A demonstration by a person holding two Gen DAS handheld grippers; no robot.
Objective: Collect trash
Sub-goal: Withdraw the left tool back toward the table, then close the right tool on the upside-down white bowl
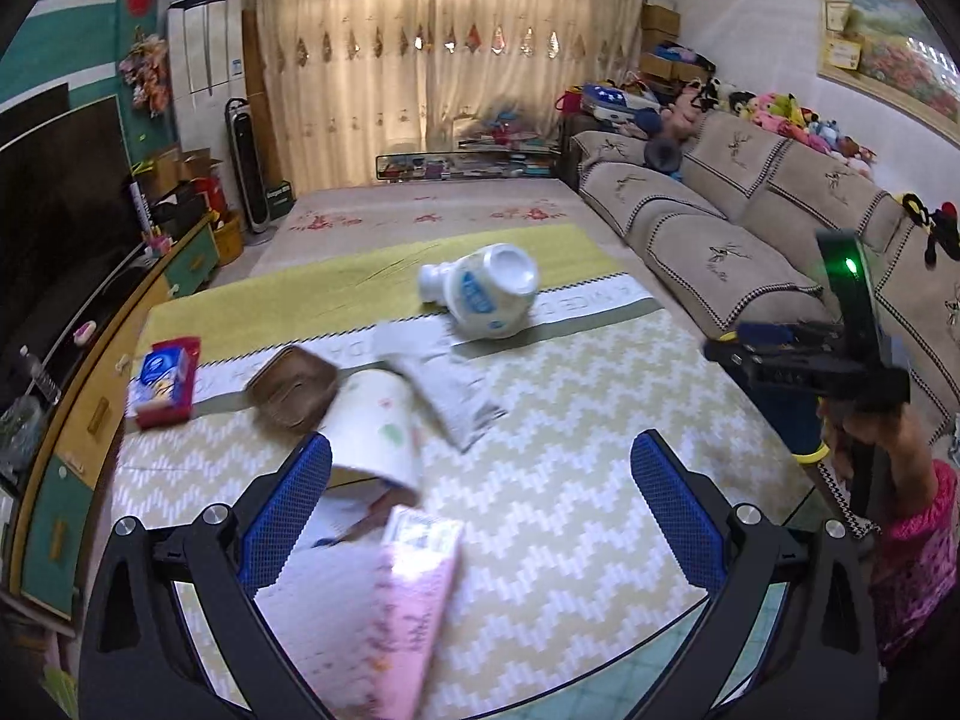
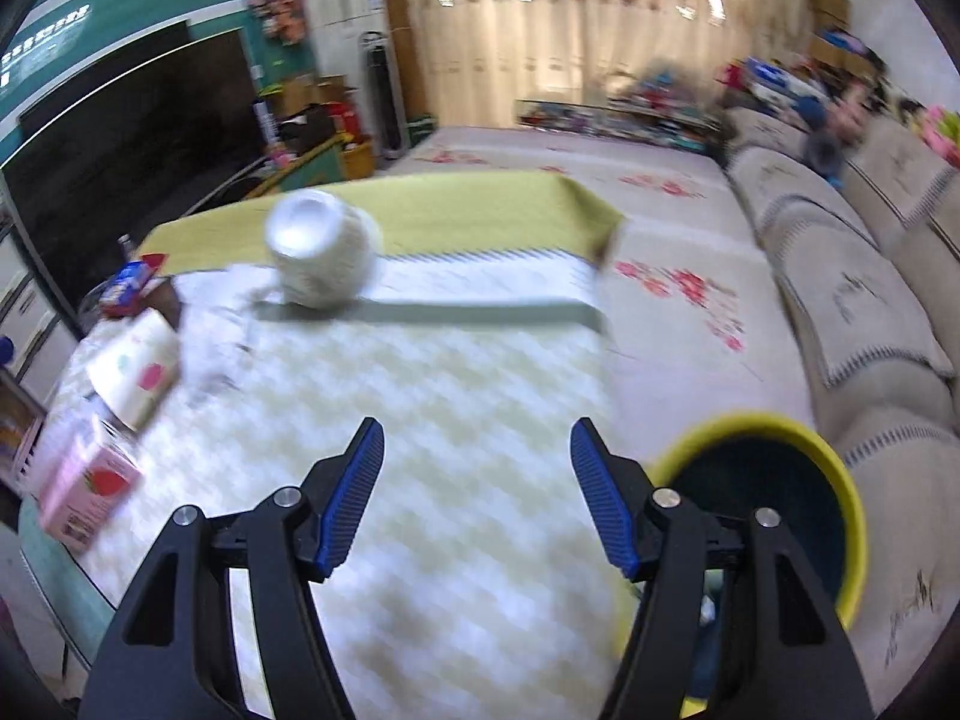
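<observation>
Table, zigzag cloth, right half bare to its edge.

Left gripper: jaws wide apart, nothing between.

Right gripper: jaws apart, nothing between.

Bin: one, yellow-rimmed, just off the table's right edge, beside the sofa.

Trash, left half, near to far: one pink carton, one paper cup, one crumpled paper, one brown tray, one red packet, one white bottle on its side.

The right gripper hangs with its blue-padded fingers apart and empty over the yellow-and-white zigzag-clothed counter. A white plastic jar lies tipped far ahead. A yellow-rimmed dark bin stands beside the right finger.
</observation>
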